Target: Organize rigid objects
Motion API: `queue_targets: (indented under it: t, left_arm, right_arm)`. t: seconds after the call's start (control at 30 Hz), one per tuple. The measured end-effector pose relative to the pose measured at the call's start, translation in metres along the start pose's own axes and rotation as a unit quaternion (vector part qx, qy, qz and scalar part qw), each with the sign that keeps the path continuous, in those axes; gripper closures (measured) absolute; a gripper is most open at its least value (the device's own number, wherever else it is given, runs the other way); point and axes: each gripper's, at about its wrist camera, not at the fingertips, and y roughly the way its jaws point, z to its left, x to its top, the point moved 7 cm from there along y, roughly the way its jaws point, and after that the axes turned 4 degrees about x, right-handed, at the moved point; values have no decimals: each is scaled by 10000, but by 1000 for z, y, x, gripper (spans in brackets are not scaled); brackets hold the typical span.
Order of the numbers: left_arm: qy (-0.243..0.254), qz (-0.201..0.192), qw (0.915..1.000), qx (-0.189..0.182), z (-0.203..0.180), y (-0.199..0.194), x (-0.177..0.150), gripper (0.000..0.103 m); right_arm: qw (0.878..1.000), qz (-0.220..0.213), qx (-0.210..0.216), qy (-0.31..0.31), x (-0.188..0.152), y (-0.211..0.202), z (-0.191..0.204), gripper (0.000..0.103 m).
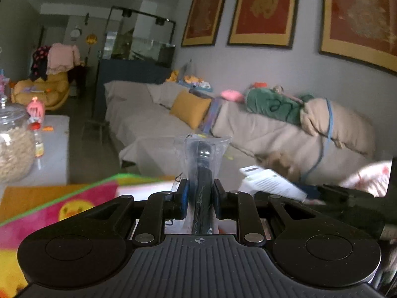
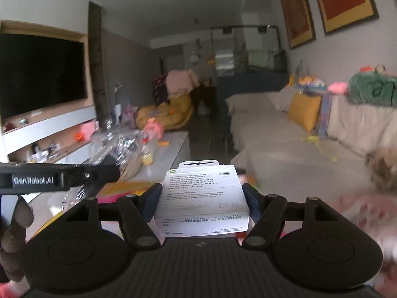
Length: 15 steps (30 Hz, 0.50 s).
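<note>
Left gripper (image 1: 200,197): fingers clamped on bagged black tool (image 1: 202,173), frame centre, gripped mid-shaft for control | Right gripper (image 2: 202,200): fingers clamped on white cable box (image 2: 202,198), lower centre, held by its sides, label legible | Both carried clear of table (image 2: 171,149).

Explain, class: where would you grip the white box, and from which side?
Across its two narrow side edges, near the lower half, coming from behind its printed face. The white box is flat with parallel sides, so pads seat squarely there. The right gripper holds it this way.
</note>
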Motion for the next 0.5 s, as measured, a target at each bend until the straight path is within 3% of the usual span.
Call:
queue_targets:
  t: [0.07, 0.13, 0.23, 0.37, 0.5]
  left_arm:
    - [93, 134, 9997, 173, 4, 32, 6, 78]
    - [48, 352, 9983, 463, 12, 60, -1, 78]
    - [-114, 536, 9970, 546, 24, 70, -16, 78]
    - [-319, 752, 9939, 744, 43, 47, -41, 78]
    - [-389, 999, 9901, 909, 60, -3, -81, 78]
  right_arm:
    - [10000, -31, -23, -64, 11, 24, -4, 33]
    - [9993, 157, -322, 66, 13, 45, -15, 33]
    - [9984, 389, -329, 226, -3, 49, -23, 31]
    - [9936, 899, -2, 680, -41, 37, -30, 31]
    - [9753, 1678, 714, 1247, -85, 29, -23, 31]
